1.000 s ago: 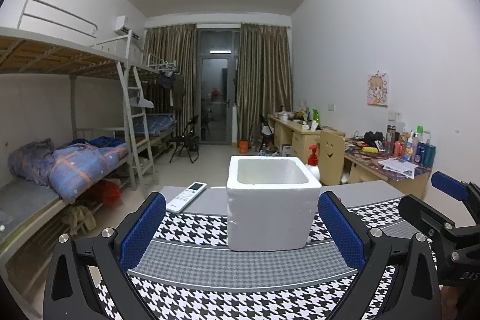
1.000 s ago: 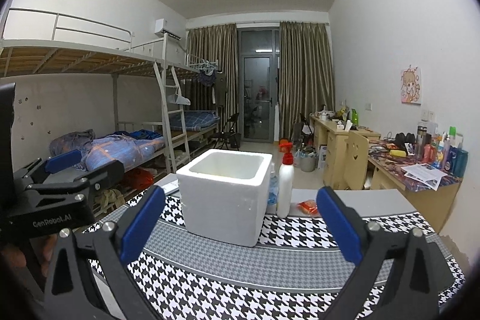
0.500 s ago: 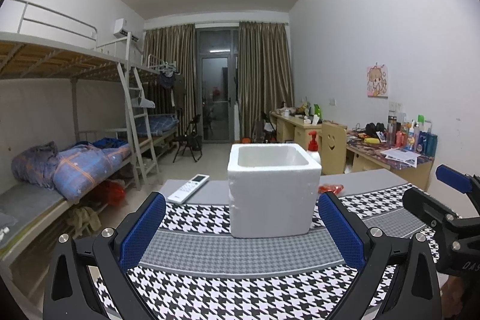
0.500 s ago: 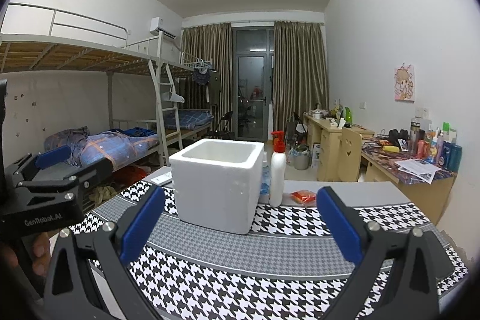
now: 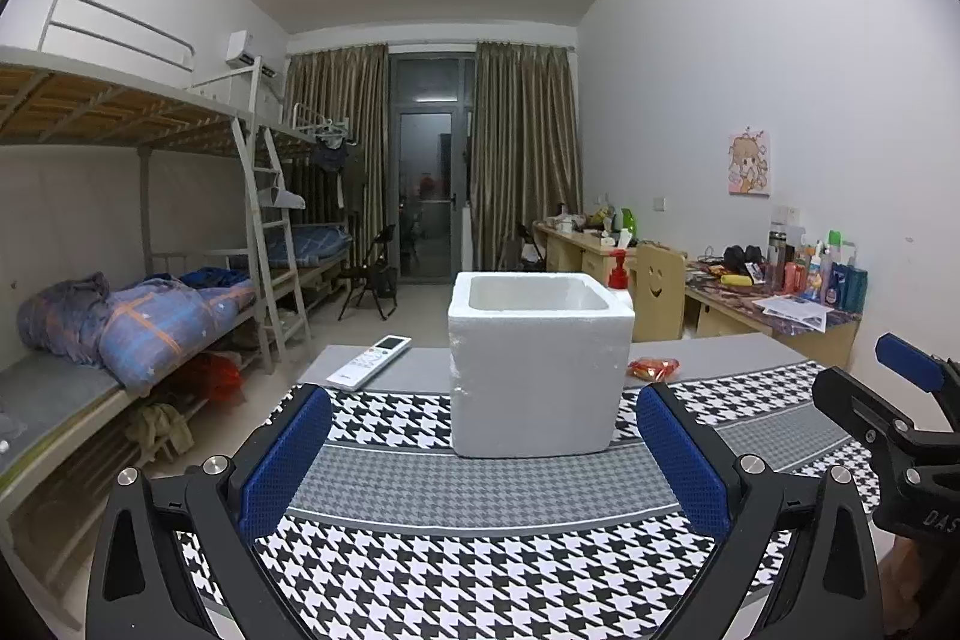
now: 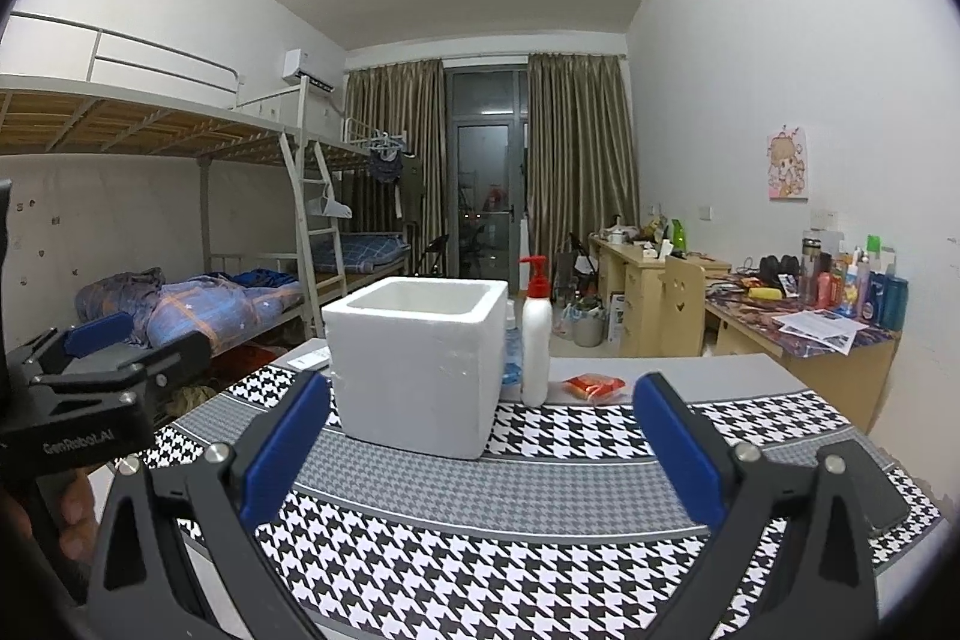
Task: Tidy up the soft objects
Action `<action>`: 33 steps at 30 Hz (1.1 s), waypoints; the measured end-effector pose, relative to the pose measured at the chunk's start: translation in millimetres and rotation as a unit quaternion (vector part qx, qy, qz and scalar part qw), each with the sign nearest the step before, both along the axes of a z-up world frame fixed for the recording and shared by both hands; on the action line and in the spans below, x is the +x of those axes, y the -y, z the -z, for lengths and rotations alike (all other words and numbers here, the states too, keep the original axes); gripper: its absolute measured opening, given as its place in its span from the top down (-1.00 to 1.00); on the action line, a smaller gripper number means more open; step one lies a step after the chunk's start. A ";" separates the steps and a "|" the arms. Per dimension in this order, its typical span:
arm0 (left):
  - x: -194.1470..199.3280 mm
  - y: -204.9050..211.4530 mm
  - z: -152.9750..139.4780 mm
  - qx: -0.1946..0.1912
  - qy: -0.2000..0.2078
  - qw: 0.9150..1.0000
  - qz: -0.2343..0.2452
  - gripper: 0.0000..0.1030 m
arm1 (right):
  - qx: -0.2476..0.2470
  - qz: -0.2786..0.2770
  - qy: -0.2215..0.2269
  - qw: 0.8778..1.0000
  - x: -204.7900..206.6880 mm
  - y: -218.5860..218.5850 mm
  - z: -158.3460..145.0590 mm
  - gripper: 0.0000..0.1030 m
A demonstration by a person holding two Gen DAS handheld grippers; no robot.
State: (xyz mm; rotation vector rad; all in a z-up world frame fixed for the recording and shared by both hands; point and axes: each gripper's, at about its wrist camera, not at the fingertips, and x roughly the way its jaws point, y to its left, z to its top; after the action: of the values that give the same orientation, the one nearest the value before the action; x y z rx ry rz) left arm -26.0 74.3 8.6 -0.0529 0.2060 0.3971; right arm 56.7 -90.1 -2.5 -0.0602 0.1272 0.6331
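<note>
A white foam box [image 5: 537, 361] [image 6: 417, 361] stands open-topped on a houndstooth cloth [image 5: 480, 574] [image 6: 540, 568] over the table. A small red packet [image 5: 653, 368] [image 6: 594, 386] lies on the grey tabletop behind the cloth, right of the box. My left gripper [image 5: 483, 457] is open, low over the cloth, in front of the box with nothing between its blue pads. My right gripper [image 6: 480, 451] is open too, a little right of the box front. Each gripper shows at the edge of the other's view.
A white pump bottle with a red top [image 6: 536, 331] stands right behind the box. A white remote [image 5: 369, 370] lies at the table's back left. Bunk beds with bedding [image 5: 138, 322] line the left wall; cluttered desks [image 5: 780, 292] line the right wall.
Both views have dropped lower and tilted up, so the box sits higher and the red packet has come into sight. Both grippers stay open and hold nothing.
</note>
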 end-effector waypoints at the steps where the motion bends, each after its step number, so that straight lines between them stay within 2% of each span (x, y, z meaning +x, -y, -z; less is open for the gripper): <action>1: 0.1 0.8 1.8 0.002 -0.001 1.000 0.002 -0.98 | 0.001 0.000 -0.002 1.000 0.0 0.7 1.4 -0.98; 13: -2.7 5.7 17.5 0.018 -0.005 1.000 -0.003 -0.98 | 0.005 0.009 -0.001 1.000 -1.7 4.0 17.7 -0.98; 33: -7.4 -1.5 31.4 0.013 -0.018 1.000 -0.007 -0.98 | 0.012 0.025 -0.009 1.000 6.1 14.8 22.9 -0.98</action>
State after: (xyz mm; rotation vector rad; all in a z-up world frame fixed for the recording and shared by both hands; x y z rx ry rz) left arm -33.4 75.7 -22.8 -0.0228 0.2355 0.4156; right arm 62.7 -105.0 -25.3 -0.0276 0.1389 0.5861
